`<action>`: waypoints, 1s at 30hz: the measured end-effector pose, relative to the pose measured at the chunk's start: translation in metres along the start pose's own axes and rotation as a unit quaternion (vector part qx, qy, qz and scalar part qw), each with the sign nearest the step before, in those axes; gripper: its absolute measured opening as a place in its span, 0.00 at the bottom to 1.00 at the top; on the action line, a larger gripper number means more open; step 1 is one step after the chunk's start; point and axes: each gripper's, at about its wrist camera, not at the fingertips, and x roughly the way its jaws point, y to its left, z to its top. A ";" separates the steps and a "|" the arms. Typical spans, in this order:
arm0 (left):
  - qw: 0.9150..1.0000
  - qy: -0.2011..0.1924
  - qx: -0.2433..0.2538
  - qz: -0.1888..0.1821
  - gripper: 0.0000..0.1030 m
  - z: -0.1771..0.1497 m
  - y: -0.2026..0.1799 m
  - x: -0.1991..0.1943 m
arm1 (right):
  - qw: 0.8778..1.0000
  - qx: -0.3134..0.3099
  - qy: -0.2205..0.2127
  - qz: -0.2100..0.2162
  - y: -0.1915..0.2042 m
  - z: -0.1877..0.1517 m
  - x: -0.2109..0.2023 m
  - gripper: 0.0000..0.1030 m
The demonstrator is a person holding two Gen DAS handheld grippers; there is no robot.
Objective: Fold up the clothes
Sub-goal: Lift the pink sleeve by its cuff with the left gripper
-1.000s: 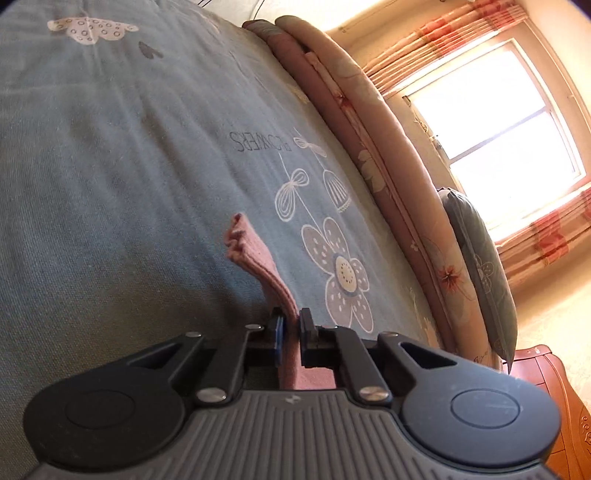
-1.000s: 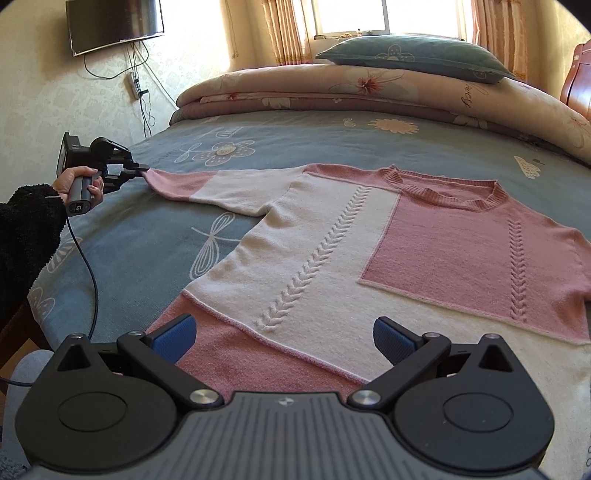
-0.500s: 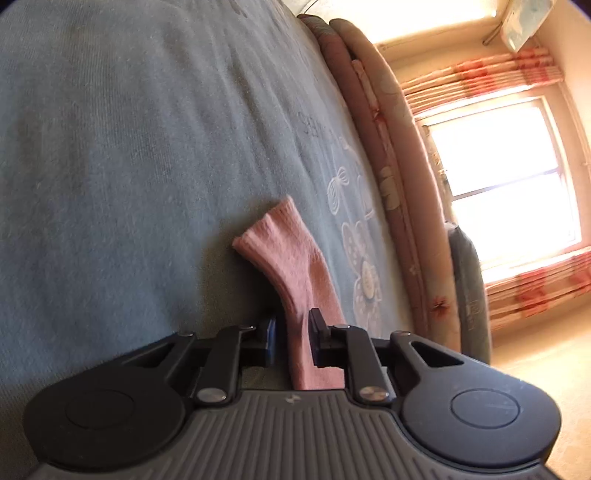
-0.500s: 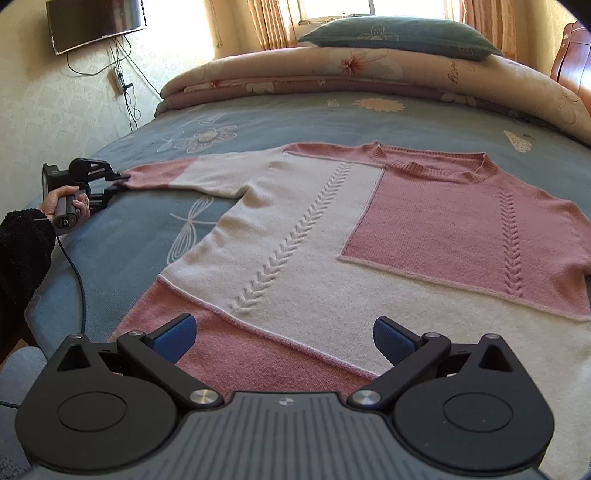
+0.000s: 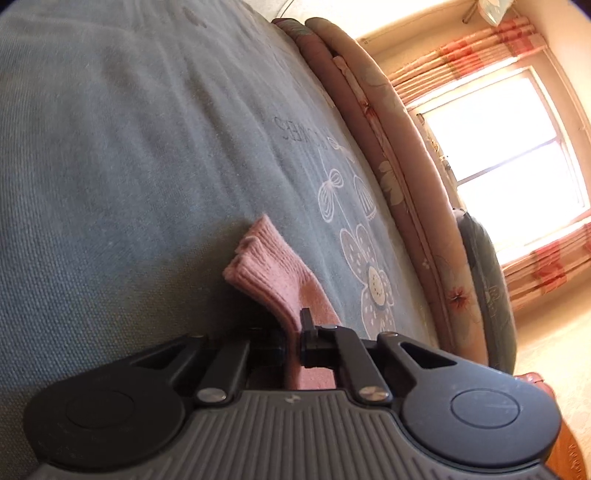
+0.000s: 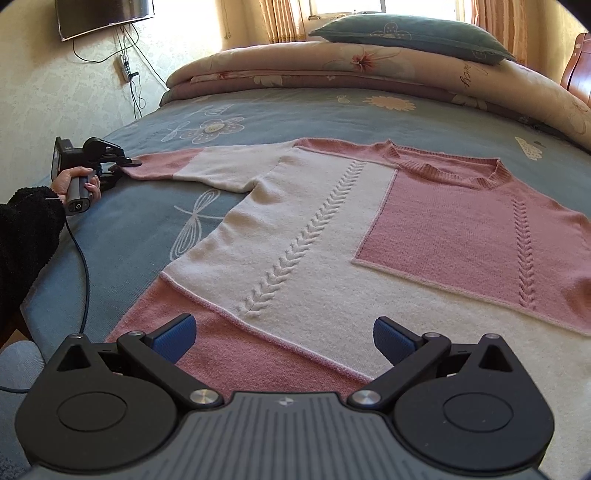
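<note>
Jaws: left gripper (image 5: 293,332) pinches sweater (image 6: 332,229) cuff; right gripper (image 6: 284,336) wide, over hem.

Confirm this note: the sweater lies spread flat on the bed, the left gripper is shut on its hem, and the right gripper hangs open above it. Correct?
Not quite. The left gripper is shut on the sleeve cuff, not the hem, as the left wrist view shows. The sweater does lie flat on the bed, with the right gripper open above it.

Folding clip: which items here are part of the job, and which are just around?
Job: sweater; its sleeve cuff, pinched by the left gripper; right gripper, open above the hem.

Around: pillow; quilt; TV; bedspread.
</note>
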 end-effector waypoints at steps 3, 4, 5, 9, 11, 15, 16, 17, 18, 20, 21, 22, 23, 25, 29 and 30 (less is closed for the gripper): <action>1.000 -0.002 0.019 0.002 0.05 0.000 -0.017 -0.007 | 1.000 -0.002 -0.010 -0.001 0.000 0.000 -0.009 1.00; 1.000 -0.003 0.026 0.001 0.05 0.000 -0.023 -0.009 | 1.000 -0.002 -0.014 -0.002 -0.001 0.000 -0.012 1.00; 0.999 -0.002 0.033 0.000 0.05 0.000 -0.030 -0.012 | 1.000 -0.001 -0.018 -0.002 -0.002 -0.001 -0.015 1.00; 0.998 -0.004 0.061 -0.001 0.05 -0.003 -0.060 -0.023 | 1.000 0.004 -0.031 0.003 -0.005 -0.005 -0.028 1.00; 0.997 -0.003 0.071 -0.006 0.05 -0.006 -0.074 -0.029 | 0.999 0.008 -0.037 0.005 -0.008 -0.007 -0.034 1.00; 0.995 -0.001 0.096 -0.018 0.05 -0.014 -0.107 -0.041 | 0.999 0.019 -0.050 0.010 -0.016 -0.013 -0.045 1.00; 0.994 -0.001 0.103 -0.022 0.05 -0.016 -0.116 -0.044 | 0.998 0.022 -0.053 0.011 -0.018 -0.015 -0.048 1.00; 0.994 -0.001 0.110 -0.026 0.05 -0.019 -0.125 -0.046 | 0.998 0.024 -0.056 0.012 -0.020 -0.016 -0.050 1.00; 0.993 -0.001 0.117 -0.029 0.05 -0.022 -0.135 -0.048 | 0.998 0.027 -0.060 0.013 -0.022 -0.018 -0.053 1.00; 0.991 0.000 0.128 -0.038 0.05 -0.028 -0.153 -0.052 | 0.997 0.032 -0.066 0.015 -0.026 -0.021 -0.058 1.00; 0.990 0.001 0.133 -0.042 0.05 -0.032 -0.162 -0.054 | 0.997 0.035 -0.069 0.016 -0.028 -0.022 -0.061 1.00; 0.989 0.002 0.138 -0.046 0.05 -0.035 -0.171 -0.056 | 0.997 0.036 -0.070 0.017 -0.030 -0.024 -0.063 1.00; 0.988 0.004 0.144 -0.048 0.05 -0.039 -0.179 -0.057 | 0.997 0.038 -0.072 0.017 -0.032 -0.026 -0.065 1.00; 0.987 0.009 0.150 -0.053 0.05 -0.047 -0.194 -0.058 | 0.996 0.040 -0.075 0.019 -0.036 -0.029 -0.068 1.00; 0.983 0.017 0.171 -0.059 0.05 -0.066 -0.225 -0.058 | 0.995 0.047 -0.081 0.023 -0.044 -0.035 -0.075 1.00; 0.982 0.019 0.178 -0.060 0.05 -0.070 -0.234 -0.058 | 0.995 0.049 -0.083 0.025 -0.046 -0.037 -0.076 1.00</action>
